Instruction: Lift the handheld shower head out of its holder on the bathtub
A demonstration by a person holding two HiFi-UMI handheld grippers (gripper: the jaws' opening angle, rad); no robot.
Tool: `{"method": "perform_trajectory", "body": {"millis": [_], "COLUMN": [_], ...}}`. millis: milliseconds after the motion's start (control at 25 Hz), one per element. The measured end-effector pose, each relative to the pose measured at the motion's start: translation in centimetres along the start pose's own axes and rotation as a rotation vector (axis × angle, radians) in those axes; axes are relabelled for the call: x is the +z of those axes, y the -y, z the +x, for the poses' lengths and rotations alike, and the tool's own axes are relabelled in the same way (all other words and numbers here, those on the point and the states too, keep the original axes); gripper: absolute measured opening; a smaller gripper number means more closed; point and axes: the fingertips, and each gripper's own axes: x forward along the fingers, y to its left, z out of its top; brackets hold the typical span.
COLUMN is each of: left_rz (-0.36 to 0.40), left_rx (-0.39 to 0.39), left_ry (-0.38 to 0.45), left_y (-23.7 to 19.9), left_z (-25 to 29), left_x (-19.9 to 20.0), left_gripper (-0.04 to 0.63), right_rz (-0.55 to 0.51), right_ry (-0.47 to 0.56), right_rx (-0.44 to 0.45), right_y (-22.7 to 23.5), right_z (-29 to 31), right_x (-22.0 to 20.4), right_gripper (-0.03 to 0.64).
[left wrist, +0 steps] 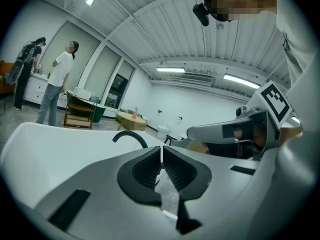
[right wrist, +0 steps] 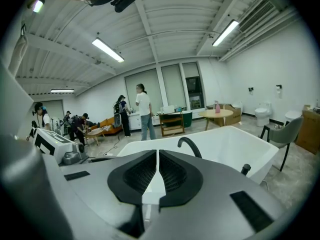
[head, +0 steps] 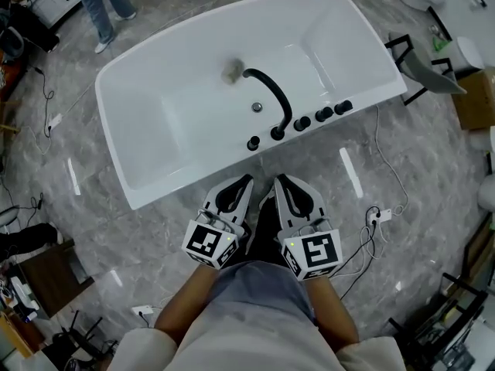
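left tongs [head: 247, 179], right tongs [head: 279, 179]: closed, empty, near bathtub [head: 186, 107]

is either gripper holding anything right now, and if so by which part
Nothing is held. The left gripper and the right gripper both have their jaws closed together with nothing between them, short of the bathtub.

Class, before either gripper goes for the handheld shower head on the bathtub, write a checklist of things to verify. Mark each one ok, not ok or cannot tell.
1. Left gripper open for a grasp: not ok, jaws shut, nothing between them.
2. Right gripper open: not ok, jaws shut, nothing between them.
3. Grippers at the bathtub rim: not ok, both short of it.
4. Black fittings on the near rim unobstructed: ok.
5. Which fitting is the handheld shower head: cannot tell.
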Motion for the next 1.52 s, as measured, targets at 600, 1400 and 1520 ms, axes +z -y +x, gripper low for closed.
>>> {"method": "perform_trajectory", "body": {"millis": [600, 1400, 1520], "left_rz": [-0.056, -0.066, -0.074], "left_rx": [0.068, 0.221, 0.231], "left_ry": [-0.071, -0.185, -0.213], "left_y": [-4.3, -10.4, -10.9], "left_z": [3.8, 8.9, 9.6], "left_x": [-7.0, -16.0, -17.9], "left_gripper": [0.006, 0.093, 0.121], "right_rz": [0.004, -0.025, -0.023], "right_ry": [-0.09, -0.213, -0.227], "right_rx": [0.06, 0.058, 0.055], "right_y": [0.6, 4.0, 4.5], "right_z": [3.1, 3.7, 3.6], "right_x": [-3.5, -7.4, -7.8], "right_gripper": [0.02, 0.02, 0.02]}}
